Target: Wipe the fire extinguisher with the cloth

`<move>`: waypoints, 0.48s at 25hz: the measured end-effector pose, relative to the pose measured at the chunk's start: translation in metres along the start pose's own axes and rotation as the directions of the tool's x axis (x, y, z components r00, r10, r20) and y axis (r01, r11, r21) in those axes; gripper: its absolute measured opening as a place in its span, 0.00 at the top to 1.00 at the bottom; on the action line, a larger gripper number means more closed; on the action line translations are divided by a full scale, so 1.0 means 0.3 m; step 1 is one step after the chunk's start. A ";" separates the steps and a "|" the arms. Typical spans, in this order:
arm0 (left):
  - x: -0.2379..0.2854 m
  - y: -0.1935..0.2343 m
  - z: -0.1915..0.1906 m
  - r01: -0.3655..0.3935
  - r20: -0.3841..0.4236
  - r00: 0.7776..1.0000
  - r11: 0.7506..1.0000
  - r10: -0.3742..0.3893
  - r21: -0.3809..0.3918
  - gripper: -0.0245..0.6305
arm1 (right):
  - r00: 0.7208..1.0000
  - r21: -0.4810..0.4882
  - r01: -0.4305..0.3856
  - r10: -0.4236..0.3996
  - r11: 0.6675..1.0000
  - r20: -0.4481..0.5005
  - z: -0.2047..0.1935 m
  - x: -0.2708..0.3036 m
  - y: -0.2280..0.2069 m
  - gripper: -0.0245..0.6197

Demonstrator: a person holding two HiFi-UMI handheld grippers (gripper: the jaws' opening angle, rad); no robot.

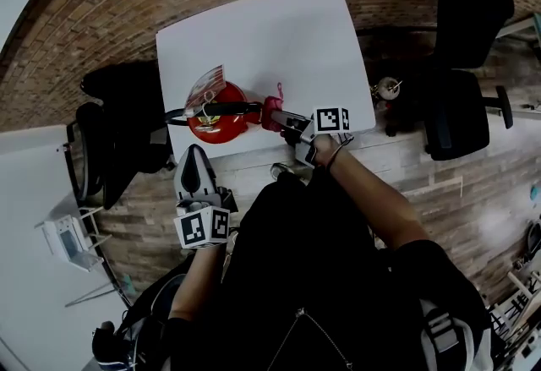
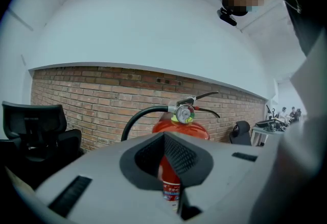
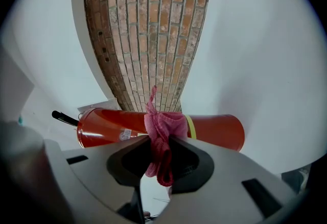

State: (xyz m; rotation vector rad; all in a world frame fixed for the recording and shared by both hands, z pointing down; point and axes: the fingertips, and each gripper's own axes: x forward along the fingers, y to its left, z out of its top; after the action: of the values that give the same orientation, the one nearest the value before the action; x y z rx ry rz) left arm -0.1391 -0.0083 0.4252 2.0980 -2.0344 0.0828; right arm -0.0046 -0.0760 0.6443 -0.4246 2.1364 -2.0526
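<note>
Starting nearest the person, the left gripper (image 1: 193, 156) hangs just short of the white table's (image 1: 287, 31) front edge, aimed at the fire extinguisher (image 1: 221, 120) but apart from it. In the left gripper view its jaws appear drawn together, with only a narrow slit between the pads and nothing held. The extinguisher's red body (image 2: 180, 128) shows through that slit.

Further on, the right gripper (image 1: 289, 121) reaches over the table's near edge. Its jaws are clamped on the pink cloth (image 1: 272, 112). The right gripper view shows the cloth (image 3: 162, 128) bunched between the pads, with a loose fold hanging out below them. Its front is pressed against the side of the red cylinder (image 3: 217, 132), next to a yellow band (image 3: 190, 127).

The extinguisher stands upright on the table near its front left corner. It has a pressure gauge (image 2: 184, 113) at the top, a black hose (image 2: 134, 120) arching off to one side and a paper tag (image 1: 206, 87) at the neck.

Beyond the table, a black office chair (image 1: 469, 65) stands at the right and another (image 1: 114, 120) at the left. A brick wall (image 2: 76, 95) rises behind them, with white wall above it.
</note>
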 end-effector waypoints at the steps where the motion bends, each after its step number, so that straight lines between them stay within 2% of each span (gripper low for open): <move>1: -0.002 0.000 0.001 -0.001 0.002 1.000 1.000 0.001 -0.001 0.92 | 1.000 0.000 -0.002 0.002 1.000 0.001 0.000 -0.001 0.009 0.80; 12: -0.018 0.001 0.012 -0.010 0.016 1.000 1.000 0.010 -0.015 0.92 | 1.000 -0.018 -0.007 0.007 1.000 0.001 0.005 -0.011 0.100 0.80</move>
State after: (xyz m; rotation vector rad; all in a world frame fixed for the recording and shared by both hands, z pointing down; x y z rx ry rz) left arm -0.1399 -0.0036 0.4206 2.0866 -2.0483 0.0526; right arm -0.0041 -0.0758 0.6142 -0.4202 2.1543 -2.0306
